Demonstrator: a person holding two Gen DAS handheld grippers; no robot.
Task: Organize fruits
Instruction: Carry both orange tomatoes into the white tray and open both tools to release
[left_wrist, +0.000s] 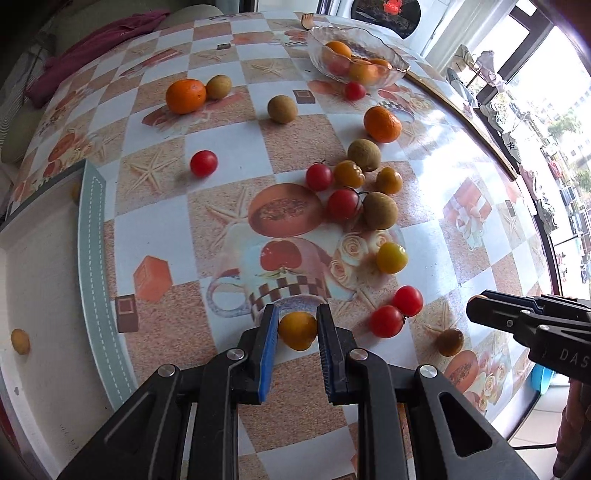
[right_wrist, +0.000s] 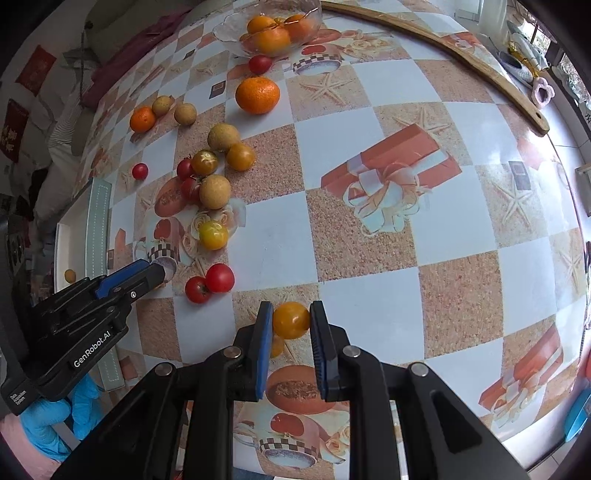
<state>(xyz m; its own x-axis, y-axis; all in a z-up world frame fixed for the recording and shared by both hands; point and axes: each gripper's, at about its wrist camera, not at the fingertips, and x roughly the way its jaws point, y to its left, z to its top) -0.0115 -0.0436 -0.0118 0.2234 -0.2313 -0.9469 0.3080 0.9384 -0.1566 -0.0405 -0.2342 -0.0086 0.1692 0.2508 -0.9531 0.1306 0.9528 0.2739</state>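
While many small fruits lie loose on the table (left_wrist: 229, 147), a yellow tomato (left_wrist: 297, 329) is pinched between the jaws of the left gripper (left_wrist: 297, 334), near the white tray (left_wrist: 40, 295) where one little fruit (left_wrist: 20, 341) is kept. Another yellow tomato (right_wrist: 290, 319) is pinched by the right gripper (right_wrist: 290, 325). Oranges are kept in the glass bowl (left_wrist: 391, 55) far back. The picking-up step seems to be in hand. Next, each tomato should probably be carried gently and put down with its own kind.
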